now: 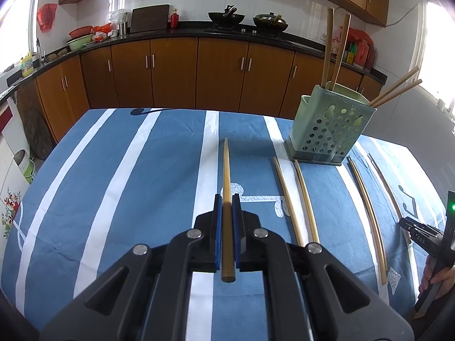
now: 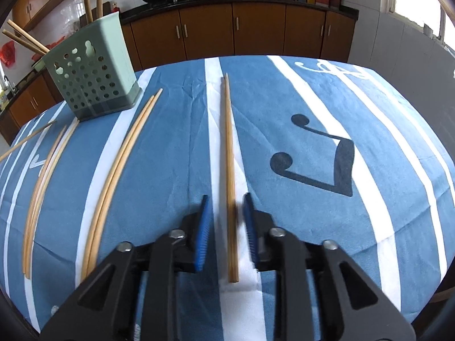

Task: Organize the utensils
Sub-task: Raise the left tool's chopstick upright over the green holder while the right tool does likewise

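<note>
My left gripper point(image 1: 226, 200) is shut on one brown chopstick point(image 1: 226, 167), which points straight ahead over the blue striped cloth. A green perforated utensil holder point(image 1: 330, 130) stands at the far right with several chopsticks leaning in it. In the right wrist view my right gripper point(image 2: 226, 199) is low over the cloth. Its blue pads stand apart on either side of a pair of chopsticks point(image 2: 229, 130) lying on a white stripe, with a gap on the left side. The holder point(image 2: 91, 76) is at the far left there.
More chopstick pairs lie loose on the cloth point(image 2: 312, 99), one point(image 2: 119, 170) beside the holder and another point(image 2: 42, 184) further left. Wooden kitchen cabinets point(image 1: 170, 74) with woks on the counter run behind the table. A hand point(image 1: 438, 278) holds the right gripper's handle.
</note>
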